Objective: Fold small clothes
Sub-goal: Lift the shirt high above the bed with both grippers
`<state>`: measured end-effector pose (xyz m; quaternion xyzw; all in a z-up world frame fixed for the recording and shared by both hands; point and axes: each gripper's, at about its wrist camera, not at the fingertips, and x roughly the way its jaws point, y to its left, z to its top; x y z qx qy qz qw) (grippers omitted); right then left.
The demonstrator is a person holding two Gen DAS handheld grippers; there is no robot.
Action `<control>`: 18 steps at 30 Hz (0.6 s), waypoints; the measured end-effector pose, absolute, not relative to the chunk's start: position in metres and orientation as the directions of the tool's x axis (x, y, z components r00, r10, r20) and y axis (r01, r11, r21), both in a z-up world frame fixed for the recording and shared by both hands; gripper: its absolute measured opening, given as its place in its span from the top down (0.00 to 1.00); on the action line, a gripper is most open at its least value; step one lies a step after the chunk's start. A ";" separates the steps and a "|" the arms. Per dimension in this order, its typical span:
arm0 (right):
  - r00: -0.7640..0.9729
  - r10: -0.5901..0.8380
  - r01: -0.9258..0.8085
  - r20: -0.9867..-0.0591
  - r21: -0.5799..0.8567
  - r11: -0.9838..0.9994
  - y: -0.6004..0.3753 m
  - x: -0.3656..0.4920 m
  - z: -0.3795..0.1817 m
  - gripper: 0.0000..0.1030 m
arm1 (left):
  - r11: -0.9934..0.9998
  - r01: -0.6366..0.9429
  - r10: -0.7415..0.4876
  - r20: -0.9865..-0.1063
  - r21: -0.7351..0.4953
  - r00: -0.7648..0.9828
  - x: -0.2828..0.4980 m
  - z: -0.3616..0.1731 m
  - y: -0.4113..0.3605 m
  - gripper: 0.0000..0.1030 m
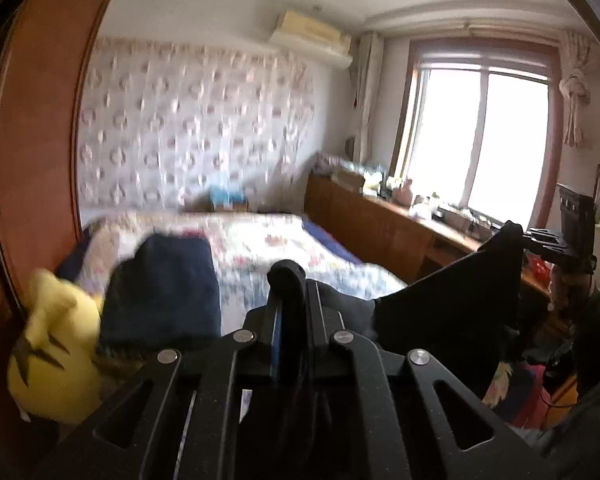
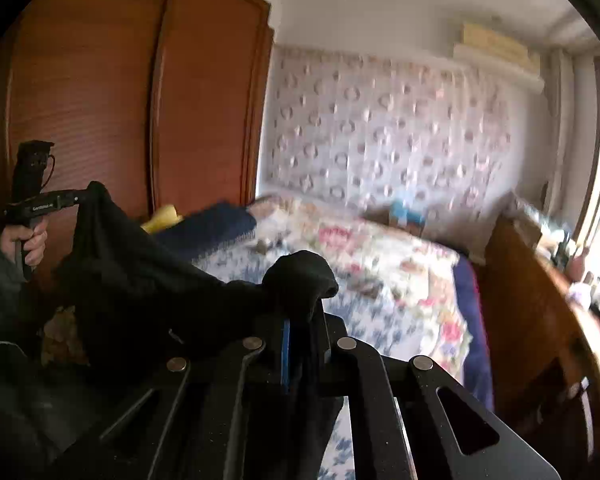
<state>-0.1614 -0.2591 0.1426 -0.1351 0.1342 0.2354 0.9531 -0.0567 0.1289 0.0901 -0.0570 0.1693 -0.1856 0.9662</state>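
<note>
I hold a black garment (image 1: 452, 296) in the air above the bed (image 1: 300, 252), stretched between my two tools. At the far left of my left view stands a yellow plush toy (image 1: 56, 344), and just beside it a dark blue folded pile (image 1: 164, 288) lies on the bed. My left gripper (image 1: 290, 280) is closed tight on one corner of the cloth, which bunches over the fingertips. My right gripper (image 2: 300, 280) is closed in the same way on the other corner.

To do this step well, I think I must keep the top edge tight and level between both tools, so the cloth hangs flat before I lay it down. Both views are blurred, so I cannot see the lower hem.

For room, the middle of the flowered bed looks open. The wardrobe (image 2: 120, 92) is near on the left and the wooden cabinet (image 1: 380, 228) on the right, so I would lower the cloth between them, away from the pile.
</note>
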 end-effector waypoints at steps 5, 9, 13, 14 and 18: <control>0.892 0.392 -0.439 -0.223 -0.230 0.868 -0.275 -0.196 0.183 0.93 | 0.945 0.315 -0.328 -0.204 -0.093 0.923 -0.076 0.142 0.133 0.90; 0.917 0.366 -0.394 -0.157 -0.230 0.890 -0.291 -0.219 0.213 0.93 | 0.954 0.296 -0.299 -0.140 -0.042 0.944 -0.080 0.172 0.139 0.90; 0.936 0.339 -0.351 -0.092 -0.244 0.904 -0.303 -0.247 0.239 0.93 | 0.960 0.278 -0.278 -0.065 -0.004 0.958 -0.093 0.202 0.144 0.90; 0.940 0.332 -0.340 -0.072 -0.249 0.907 -0.307 -0.256 0.247 0.93 | 0.962 0.273 -0.272 -0.044 0.005 0.961 -0.097 0.210 0.146 0.90; 0.954 0.300 -0.295 -0.024 -0.268 0.917 -0.309 -0.279 0.261 0.93 | 0.968 0.249 -0.249 0.010 0.036 0.968 -0.107 0.230 0.151 0.90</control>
